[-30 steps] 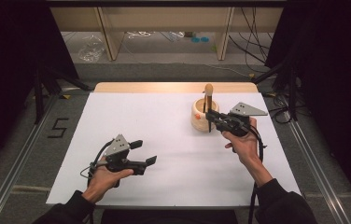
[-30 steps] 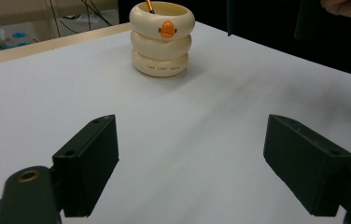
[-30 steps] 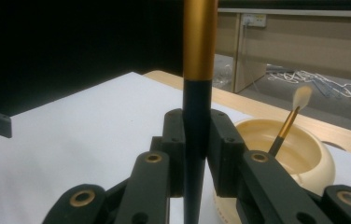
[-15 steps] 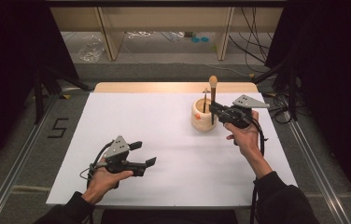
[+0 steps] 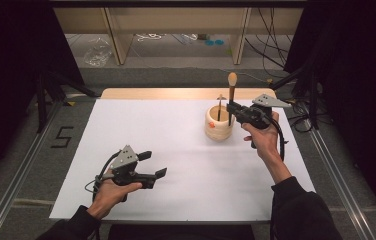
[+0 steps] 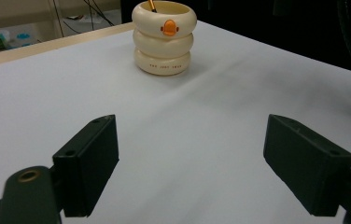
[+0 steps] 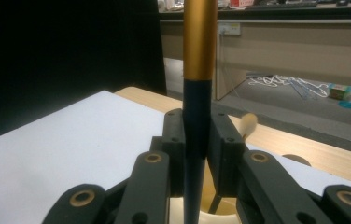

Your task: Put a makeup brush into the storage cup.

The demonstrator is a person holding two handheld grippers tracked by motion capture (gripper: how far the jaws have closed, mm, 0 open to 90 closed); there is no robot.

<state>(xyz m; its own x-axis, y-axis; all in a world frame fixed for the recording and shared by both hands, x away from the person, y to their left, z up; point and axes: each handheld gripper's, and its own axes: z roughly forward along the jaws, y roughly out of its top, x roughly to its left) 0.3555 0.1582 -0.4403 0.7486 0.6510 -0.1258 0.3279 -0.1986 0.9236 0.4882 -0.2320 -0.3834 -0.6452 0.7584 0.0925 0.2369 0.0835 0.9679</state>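
Standing upright over the holder, the makeup brush has a dark handle, a gold ferrule and a pale rounded tip that points up. The right gripper has its jaws closed narrow on the dark handle, and holds the brush above the mouth of the cream holder, which sits on the far right part of the white table sheet. A second thin tool stands inside the holder.

The right gripper view brings the grip close: the two black pads press the handle from both sides, the gold ferrule begins just above them, and the holder's cream rim lies right below.

The left gripper view shows the holder from the side as three stacked rings with an orange mark on the top ring and small lettering on the bottom one, with a thin gold stem at its mouth.

The left gripper rests on the near left of the sheet, well apart from the holder, its jaws wide with nothing between them.
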